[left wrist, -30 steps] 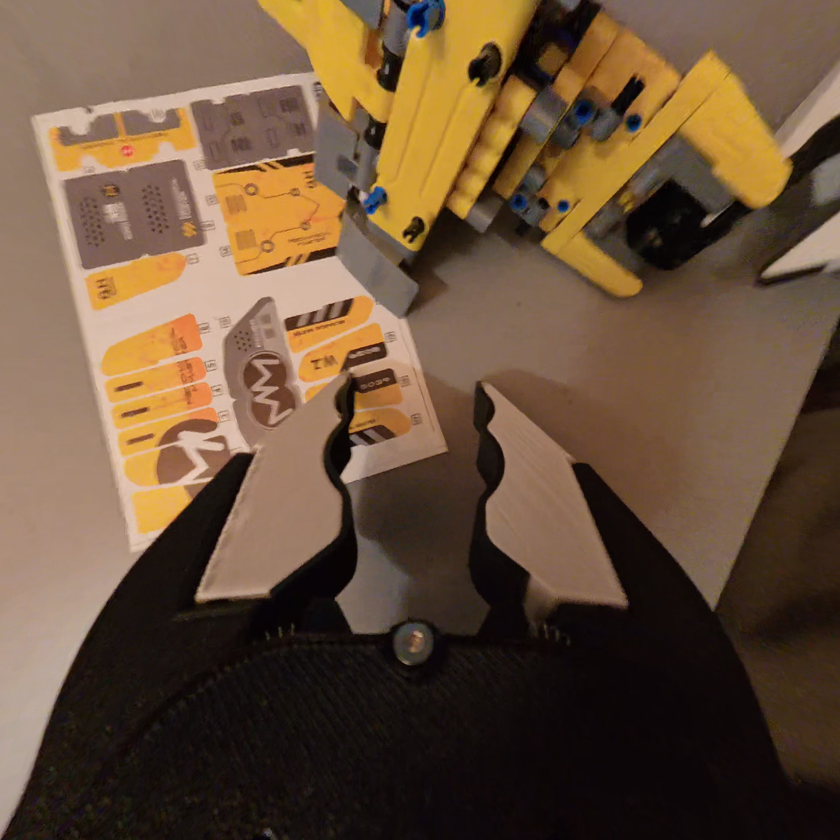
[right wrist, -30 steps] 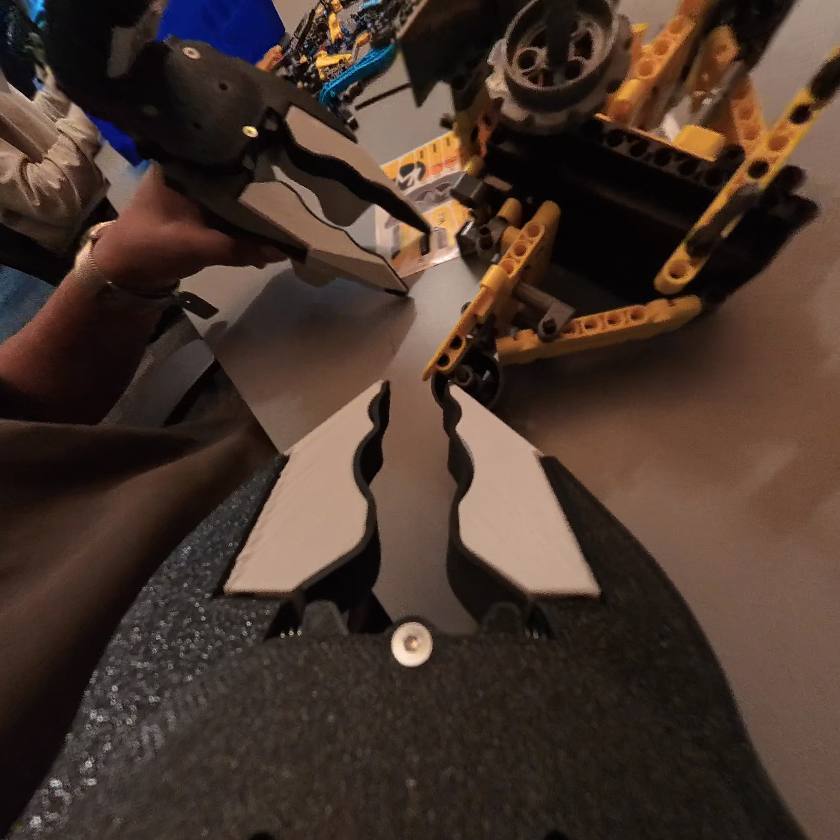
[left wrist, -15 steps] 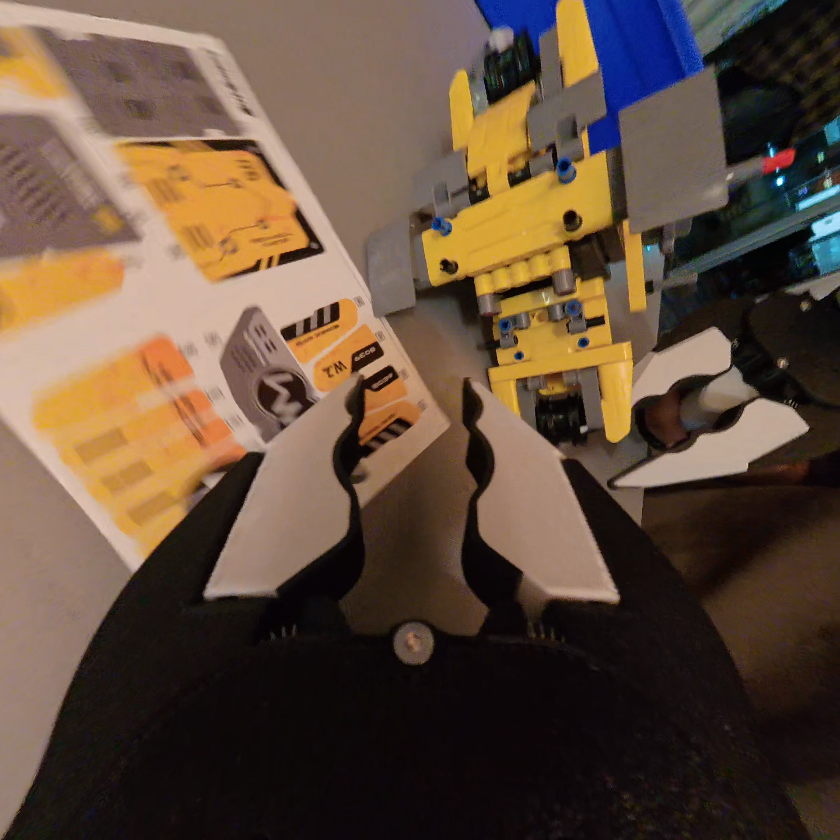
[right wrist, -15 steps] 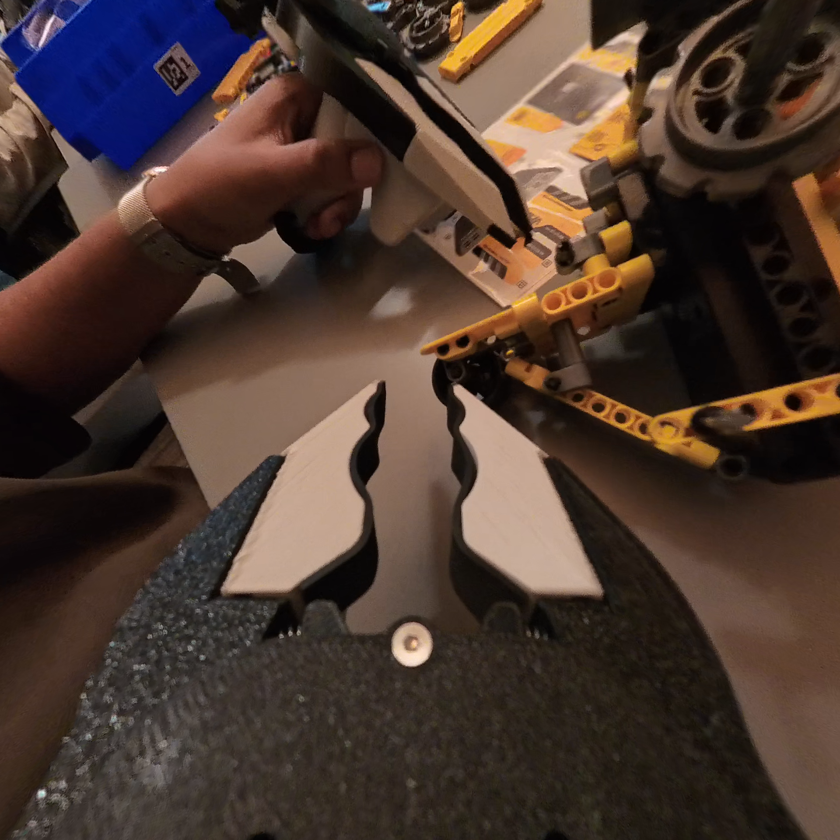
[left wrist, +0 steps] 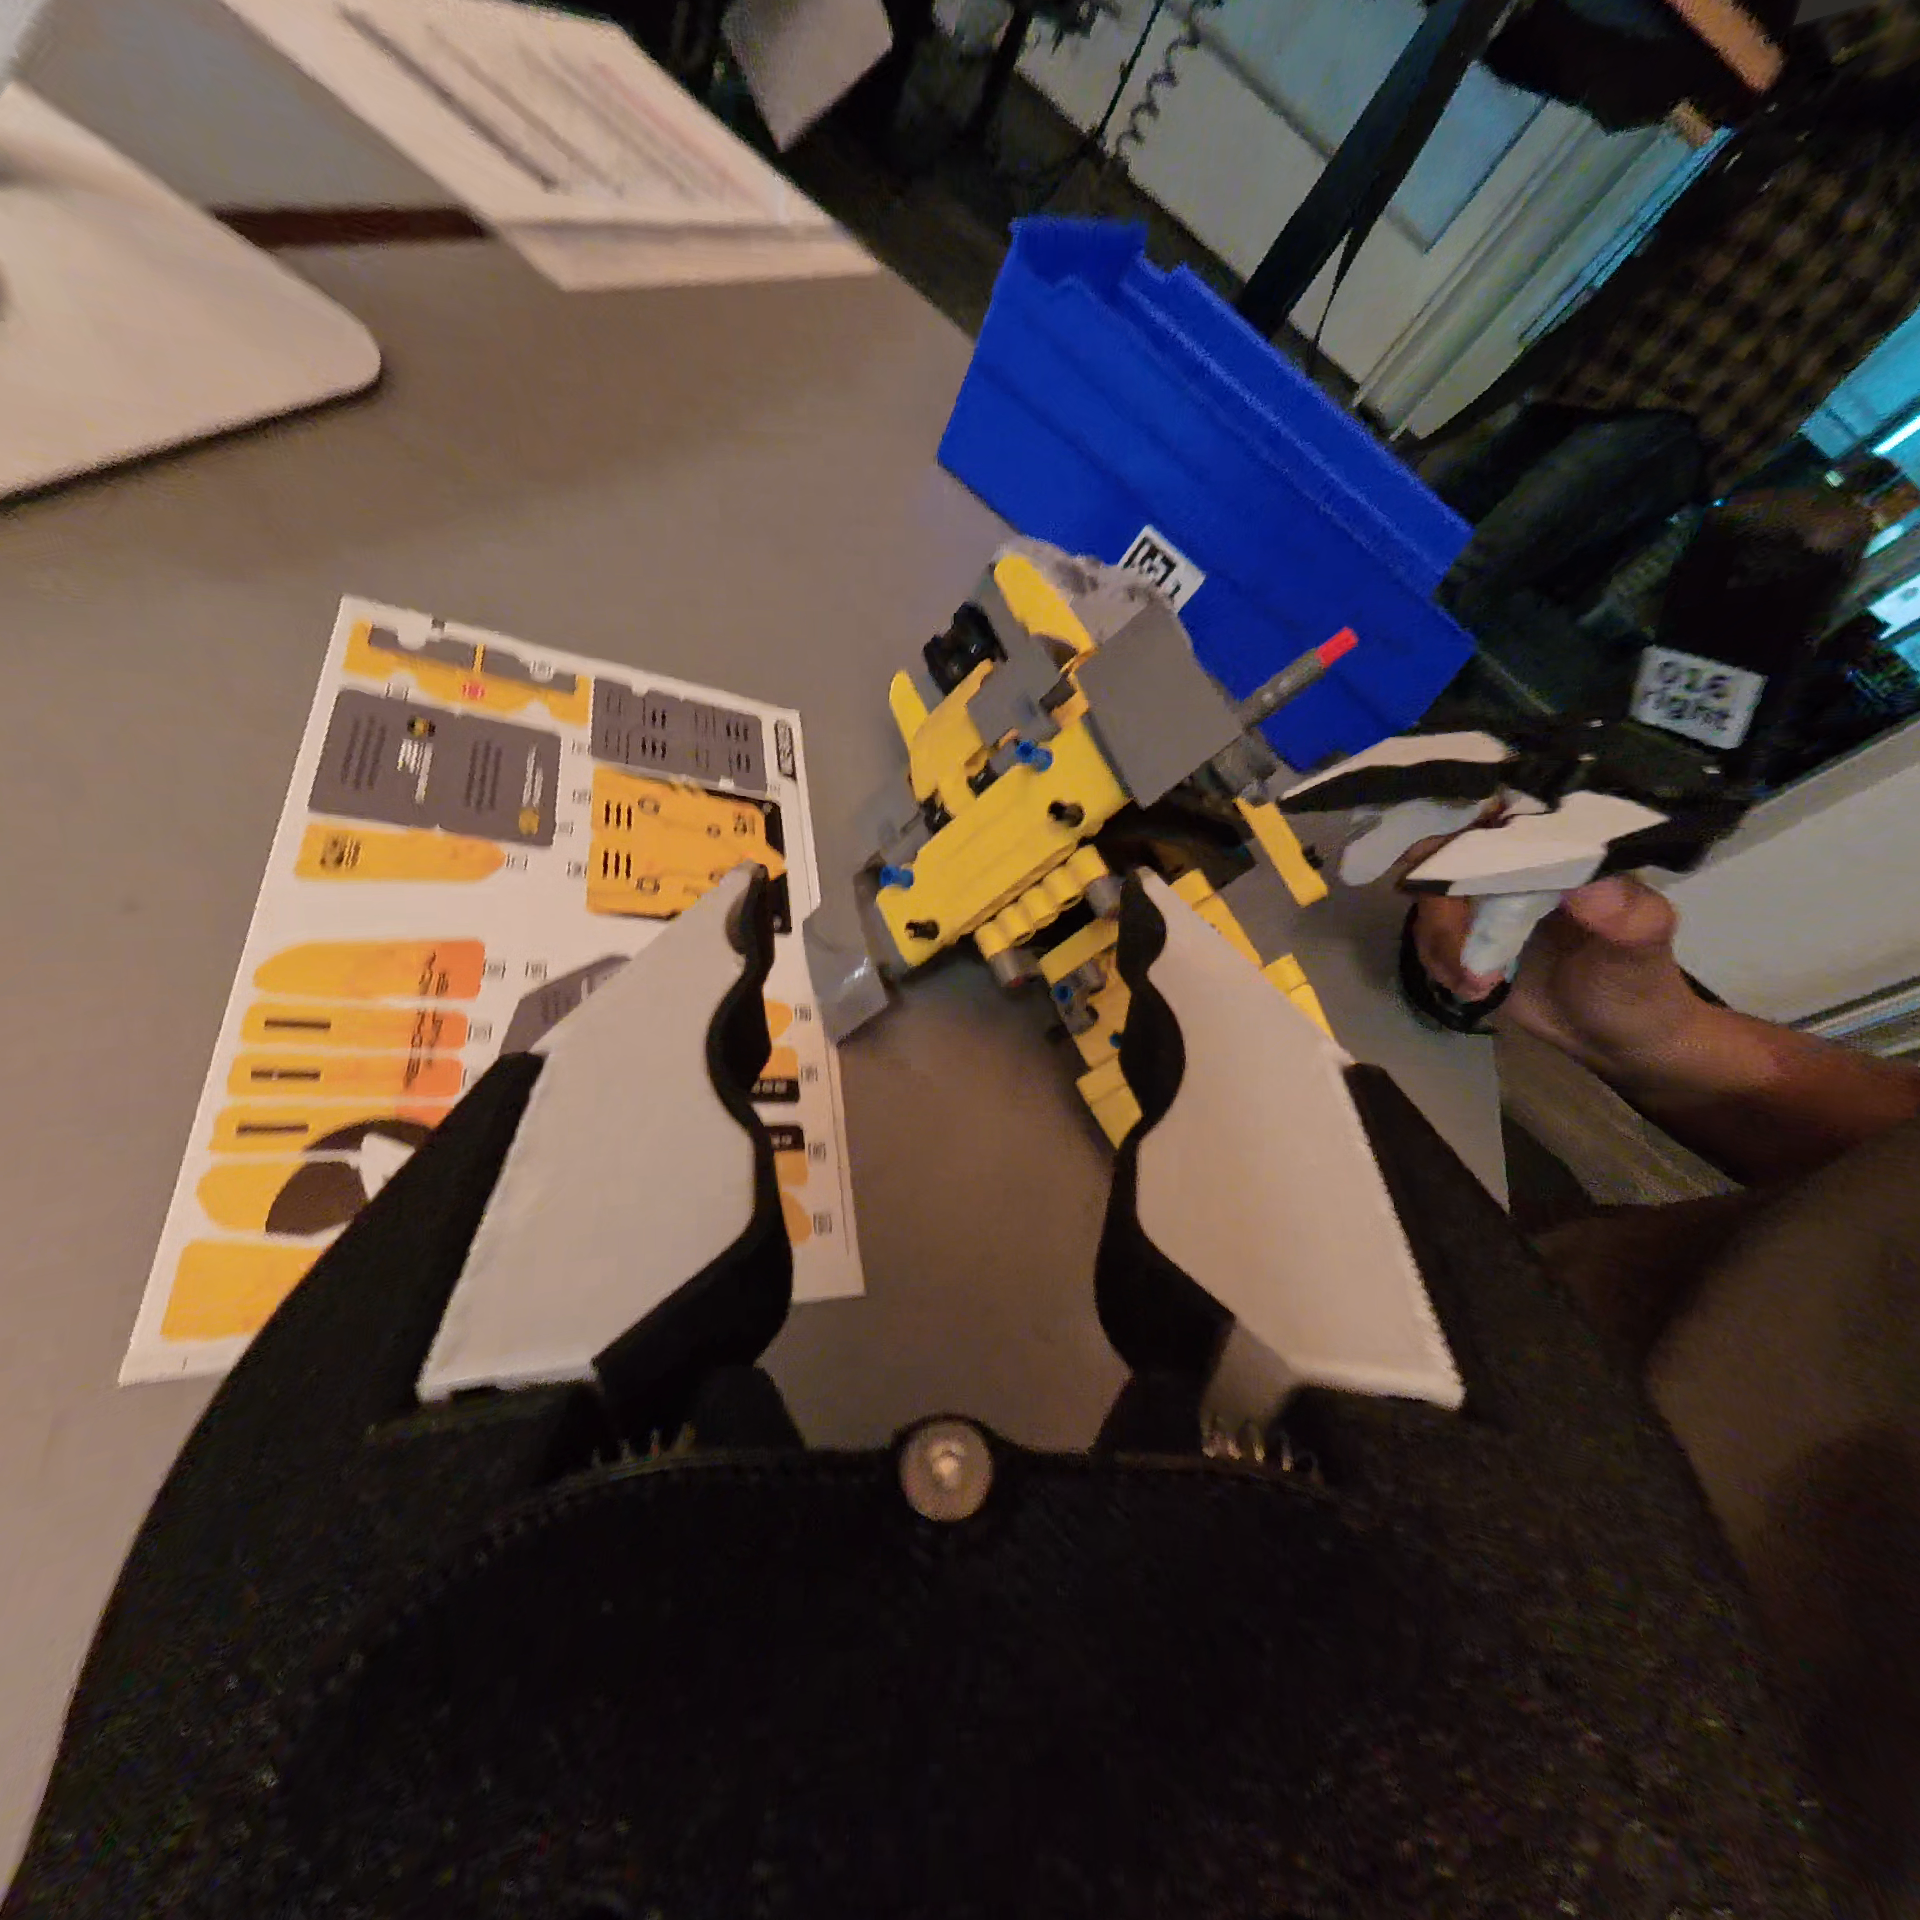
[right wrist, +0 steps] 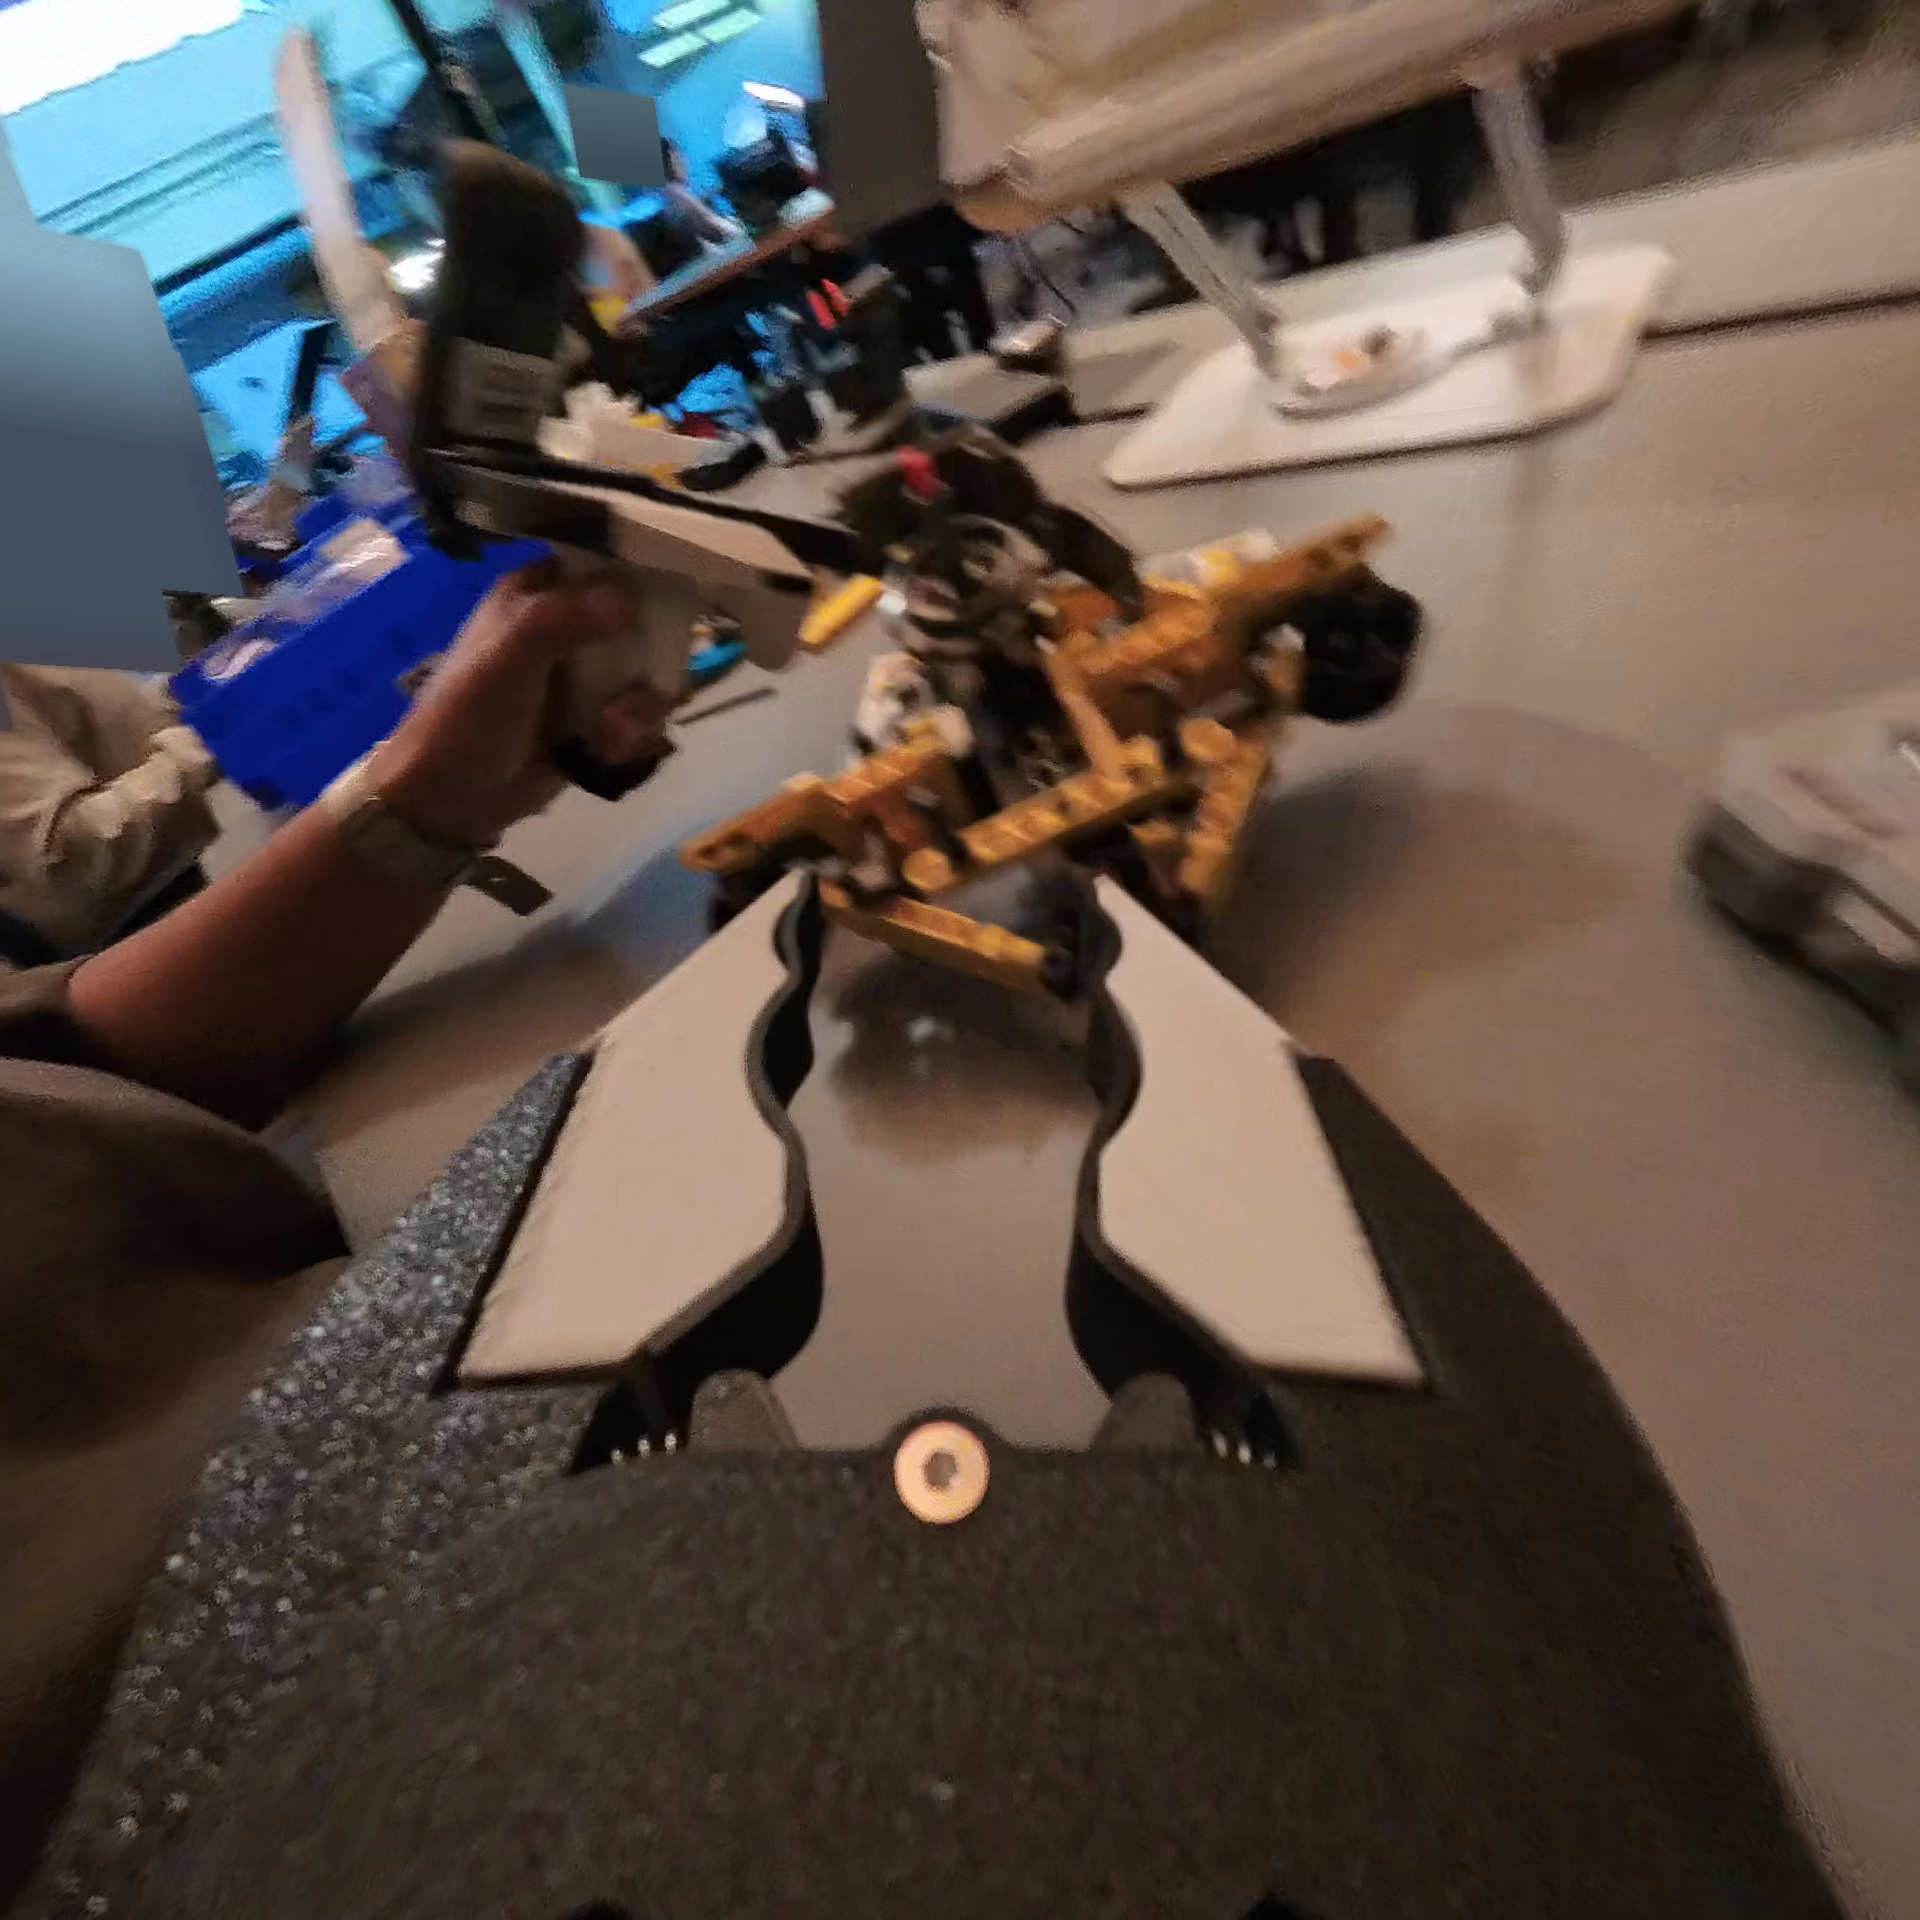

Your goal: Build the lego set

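Note:
A yellow, grey and black brick-built model (left wrist: 997, 831) stands on the grey table (left wrist: 623, 499), beside a sticker sheet (left wrist: 468, 935) with yellow and grey shapes. My left gripper (left wrist: 940, 904) is open and empty, above the sheet's right edge, with its tips just short of the model. My right gripper (right wrist: 951, 899) is open and empty, low over the table, with its tips close to the model's yellow beams (right wrist: 1091, 800). Each gripper also shows in the other's view, hand-held on opposite sides of the model: the right one (left wrist: 1340, 836) and the left one (right wrist: 831, 577).
A blue bin (left wrist: 1195, 488) stands right behind the model. A white stand base (left wrist: 156, 364) and papers (left wrist: 571, 135) lie at the far left. A blurred grey object (right wrist: 1829, 873) lies on the table to the right. The table edge (left wrist: 1496, 1091) runs near the holder's arm.
Both grippers' jaws have opened wider. The left gripper has tilted up and drawn back, so the bin and far table now show. The right gripper has backed off and levelled toward the model.

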